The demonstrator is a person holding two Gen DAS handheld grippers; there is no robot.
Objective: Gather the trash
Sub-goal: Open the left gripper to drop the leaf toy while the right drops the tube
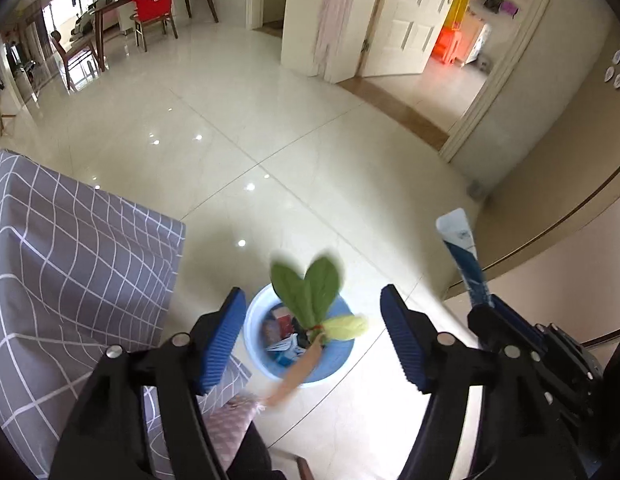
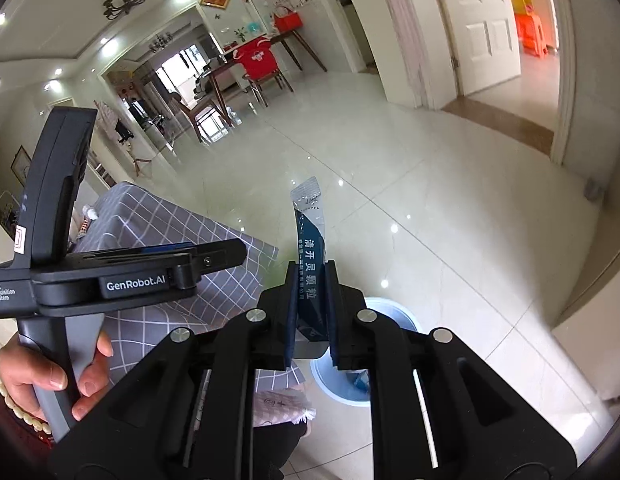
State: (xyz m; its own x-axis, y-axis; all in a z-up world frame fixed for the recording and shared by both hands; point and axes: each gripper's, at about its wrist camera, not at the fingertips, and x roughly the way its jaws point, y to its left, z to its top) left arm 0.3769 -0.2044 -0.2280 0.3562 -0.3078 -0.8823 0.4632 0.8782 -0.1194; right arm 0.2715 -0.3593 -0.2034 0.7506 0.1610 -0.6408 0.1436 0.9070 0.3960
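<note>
Left gripper (image 1: 311, 330) spread, the blurred toy carrot (image 1: 306, 320) seemingly falling, may miss the bin (image 1: 254, 320); right gripper (image 2: 311, 280) pinches a sachet (image 2: 308, 232)

Right hand-held gripper (image 2: 311, 312) fills the near centre, jaws closed on a long blue-and-silver sachet (image 2: 309, 240) w/ white Chinese print; the sachet stands roughly upright, silver top end leaning a bit right. Below/behind the jaws, a light blue bin (image 2: 393, 312) sits on the glossy tiled floor (image 2: 449, 220), mostly hidden by the gripper. Left hand-held gripper (image 2: 206, 256) comes in from the left, seen side-on; can't tell its jaw state. A hand (image 2: 50, 372) grips its grey handle, near left. Tabletop w/ grey grid cloth (image 2: 158, 224) at left, just beside the bin.
</note>
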